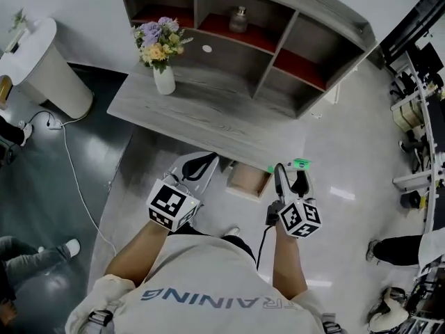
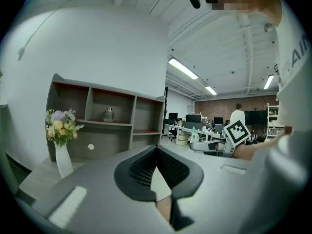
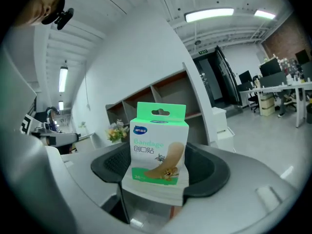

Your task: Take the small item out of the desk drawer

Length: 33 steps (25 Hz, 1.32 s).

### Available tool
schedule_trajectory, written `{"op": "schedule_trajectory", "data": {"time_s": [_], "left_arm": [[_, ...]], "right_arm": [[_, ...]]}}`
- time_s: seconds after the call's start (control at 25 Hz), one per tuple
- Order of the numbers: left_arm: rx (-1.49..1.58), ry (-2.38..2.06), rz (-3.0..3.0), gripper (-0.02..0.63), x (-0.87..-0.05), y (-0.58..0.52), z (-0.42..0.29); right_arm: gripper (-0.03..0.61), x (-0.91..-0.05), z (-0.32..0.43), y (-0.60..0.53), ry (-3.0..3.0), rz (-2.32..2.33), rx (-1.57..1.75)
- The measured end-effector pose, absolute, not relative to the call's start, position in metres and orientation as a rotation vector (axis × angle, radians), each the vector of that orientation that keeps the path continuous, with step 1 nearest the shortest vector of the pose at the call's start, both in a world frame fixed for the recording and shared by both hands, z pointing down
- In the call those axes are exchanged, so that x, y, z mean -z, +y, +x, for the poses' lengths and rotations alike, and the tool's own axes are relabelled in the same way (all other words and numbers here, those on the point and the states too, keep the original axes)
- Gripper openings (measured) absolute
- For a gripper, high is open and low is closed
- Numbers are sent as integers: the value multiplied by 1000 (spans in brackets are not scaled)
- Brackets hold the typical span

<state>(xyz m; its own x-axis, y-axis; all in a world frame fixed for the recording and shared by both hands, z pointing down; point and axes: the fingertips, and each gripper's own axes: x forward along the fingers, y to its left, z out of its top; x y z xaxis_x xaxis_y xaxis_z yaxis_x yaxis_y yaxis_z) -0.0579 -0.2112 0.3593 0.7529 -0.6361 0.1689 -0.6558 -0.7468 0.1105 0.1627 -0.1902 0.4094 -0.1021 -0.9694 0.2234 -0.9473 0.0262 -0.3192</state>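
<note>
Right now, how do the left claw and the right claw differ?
Load: the left claw is empty; the right claw grips an upright green-and-white bandage box. Jaws: the left claw's meet at the tips; the right claw's are held apart by the bandage box. Both hover beside the open drawer.

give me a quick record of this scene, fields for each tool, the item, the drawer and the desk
left tool: shut, nothing between its jaws, held in front of the desk
right tool: shut on the bandage box, to the right of the drawer
bandage box: white and green, upright between the jaws, out of the drawer
drawer: pulled open under the desk's front edge; the visible inside looks bare
desk: vase of flowers on top at the left; shelf unit at the back with a bottle
</note>
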Motion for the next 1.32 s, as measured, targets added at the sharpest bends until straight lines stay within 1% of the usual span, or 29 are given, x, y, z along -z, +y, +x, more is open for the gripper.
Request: {"op": "schedule_trajectory", "data": {"time_s": [0.24, 0.44, 0.64, 1.32], "left_arm": [[-87, -1006, 2852, -2, -325, -213, -47], [-37, -1005, 2867, -2, -313, -216, -44], [-18, -1001, 2871, -2, -307, -217, -38], [-58, -1007, 2853, -2, -315, -211, -32]], "right_arm": [[357, -330, 155, -192, 2246, -2022, 399], [357, -296, 156, -191, 2270, -2003, 302], [357, -288, 159, -189, 2270, -1991, 295], [357, -302, 170, -181, 2241, -1960, 362]]}}
